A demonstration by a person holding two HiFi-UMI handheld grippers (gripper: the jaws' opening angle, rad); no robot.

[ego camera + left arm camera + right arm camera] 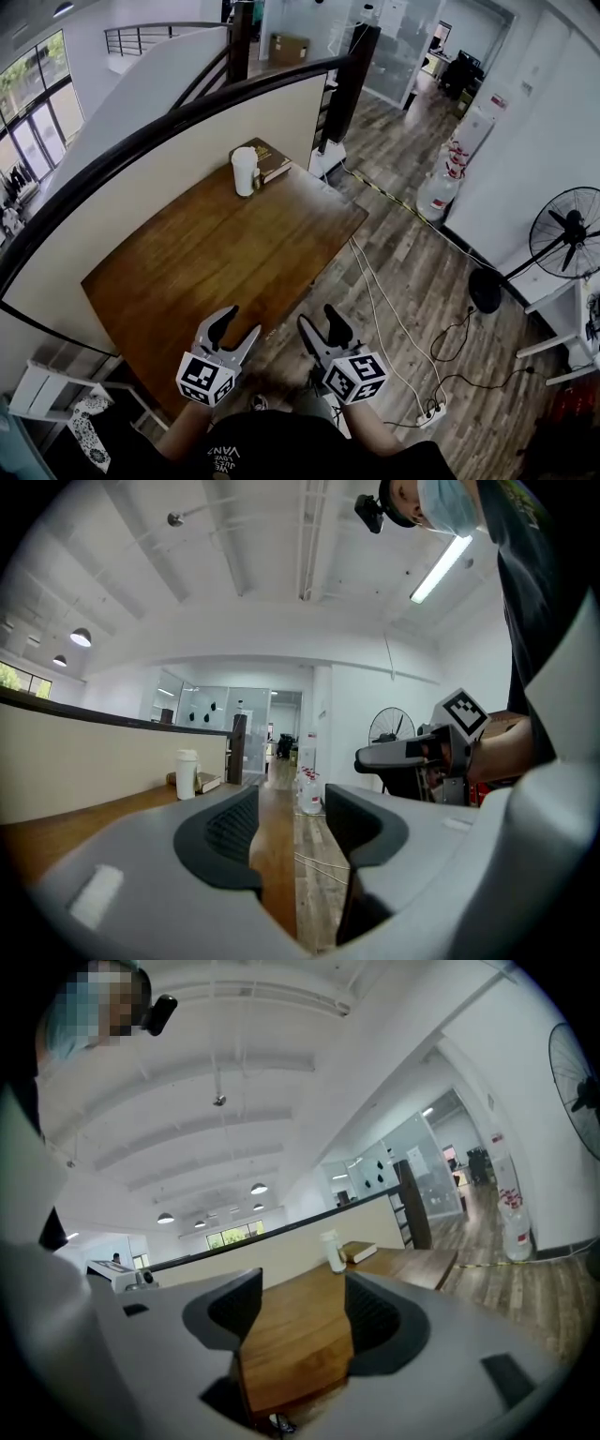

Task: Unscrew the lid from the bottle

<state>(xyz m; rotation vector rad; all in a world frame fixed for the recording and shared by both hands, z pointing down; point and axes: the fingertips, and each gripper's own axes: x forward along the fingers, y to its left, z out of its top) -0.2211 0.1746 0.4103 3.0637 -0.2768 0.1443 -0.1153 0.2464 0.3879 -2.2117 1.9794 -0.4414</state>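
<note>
A white bottle [244, 172] with its lid on stands upright at the far end of the wooden table [216, 262], right in front of a brown book [267, 157]. Both grippers hover off the table's near edge, far from the bottle. My left gripper [236, 328] is open with nothing between its jaws, and so is my right gripper [319, 321]. In the left gripper view the bottle [187, 774] is small at the left, beyond the gripper [291, 822], and the right gripper's jaw [403, 755] shows at the right. The right gripper view has the bottle [332, 1251] straight beyond the open gripper [300, 1312].
A cream partition wall with a dark rail [187, 112] runs along the table's far side. On the wood floor to the right lie cables and a power strip [429, 414]. Water jugs [439, 195] and a standing fan [567, 234] are farther right.
</note>
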